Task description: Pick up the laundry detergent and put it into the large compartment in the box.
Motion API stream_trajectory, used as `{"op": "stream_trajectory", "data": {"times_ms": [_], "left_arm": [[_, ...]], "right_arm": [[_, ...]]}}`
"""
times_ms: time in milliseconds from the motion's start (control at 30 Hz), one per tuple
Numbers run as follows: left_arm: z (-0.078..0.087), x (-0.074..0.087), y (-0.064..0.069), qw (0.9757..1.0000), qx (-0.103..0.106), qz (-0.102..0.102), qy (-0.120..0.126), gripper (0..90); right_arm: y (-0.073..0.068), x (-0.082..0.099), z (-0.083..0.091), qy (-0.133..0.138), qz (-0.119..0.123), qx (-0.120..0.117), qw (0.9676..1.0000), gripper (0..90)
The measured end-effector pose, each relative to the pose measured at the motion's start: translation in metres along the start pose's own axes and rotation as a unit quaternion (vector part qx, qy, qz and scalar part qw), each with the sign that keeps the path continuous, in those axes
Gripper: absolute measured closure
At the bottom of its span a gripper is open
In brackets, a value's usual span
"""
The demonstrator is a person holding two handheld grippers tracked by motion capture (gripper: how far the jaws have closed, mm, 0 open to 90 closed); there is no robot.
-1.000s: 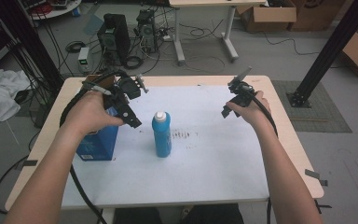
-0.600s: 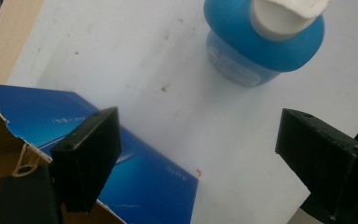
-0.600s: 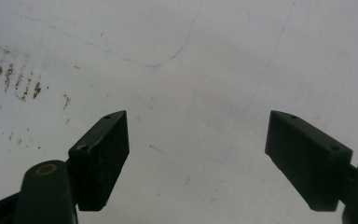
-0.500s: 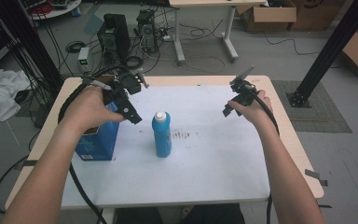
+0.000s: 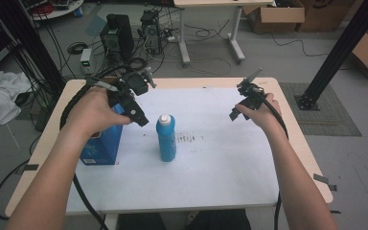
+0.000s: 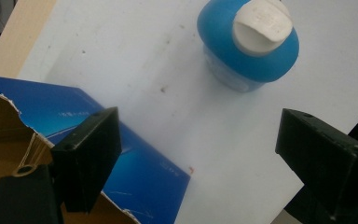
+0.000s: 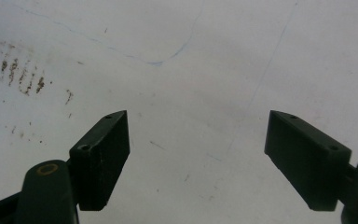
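A blue bottle (image 5: 166, 138) with a white cap stands upright near the middle of the white table top (image 5: 211, 163). Left of it sits an open blue cardboard box (image 5: 101, 143). My left gripper (image 5: 136, 112) hovers open above the box's right side, a short way left of the bottle. In the left gripper view the bottle (image 6: 248, 44) lies ahead between the wide-apart jaws, and the box (image 6: 98, 154) passes under the left jaw. My right gripper (image 5: 237, 111) is held open over bare table at the right; in the right gripper view its jaws frame empty white surface (image 7: 196, 93).
Dark smudges (image 5: 188, 138) mark the table just right of the bottle. The table's wooden rim (image 5: 297, 129) runs along its right side. On the floor beyond the table stand computer cases (image 5: 117, 28), cables and another desk's legs (image 5: 184, 33). A black post (image 5: 340, 48) rises at the right.
Both hands have shifted only slightly; the left gripper has edged a little toward the bottle. Bottle and box have not moved.
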State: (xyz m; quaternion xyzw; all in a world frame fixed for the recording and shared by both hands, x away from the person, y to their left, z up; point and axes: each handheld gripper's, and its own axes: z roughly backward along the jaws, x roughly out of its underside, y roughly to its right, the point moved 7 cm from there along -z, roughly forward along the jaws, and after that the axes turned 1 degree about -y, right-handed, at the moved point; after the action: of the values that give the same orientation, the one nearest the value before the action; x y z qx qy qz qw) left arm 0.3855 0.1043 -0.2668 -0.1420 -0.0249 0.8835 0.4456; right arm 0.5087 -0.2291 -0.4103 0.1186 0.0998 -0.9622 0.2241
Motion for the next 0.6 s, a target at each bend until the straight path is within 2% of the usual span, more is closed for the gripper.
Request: {"op": "stream_trajectory", "data": {"times_ms": [33,200,300,467,500,600], "left_arm": [[0.000,0.000,0.000,1.0000,0.000,0.000,0.000,15.1],[0.004,-0.010,0.006,0.9993,0.009,0.027,0.022,15.3],[0.003,-0.013,0.008,0.9992,0.007,0.030,0.025,15.5],[0.001,-0.019,0.015,0.9972,0.024,0.057,0.041,15.4],[0.000,-0.022,0.017,0.9963,0.025,0.070,0.042,15.5],[-0.001,-0.023,0.020,0.9961,0.022,0.076,0.039,15.6]], "right_arm": [[0.000,0.000,0.000,0.000,0.000,0.000,1.0000,22.1],[0.001,0.001,0.002,0.005,-0.002,0.000,1.0000,22.1],[0.000,0.002,0.003,0.005,-0.003,0.000,1.0000,22.2],[0.001,0.004,0.003,0.005,-0.003,0.001,1.0000,22.2],[0.001,0.004,0.002,0.005,-0.002,0.000,1.0000,22.2],[0.000,0.005,0.001,0.005,0.000,0.000,1.0000,22.2]]}}
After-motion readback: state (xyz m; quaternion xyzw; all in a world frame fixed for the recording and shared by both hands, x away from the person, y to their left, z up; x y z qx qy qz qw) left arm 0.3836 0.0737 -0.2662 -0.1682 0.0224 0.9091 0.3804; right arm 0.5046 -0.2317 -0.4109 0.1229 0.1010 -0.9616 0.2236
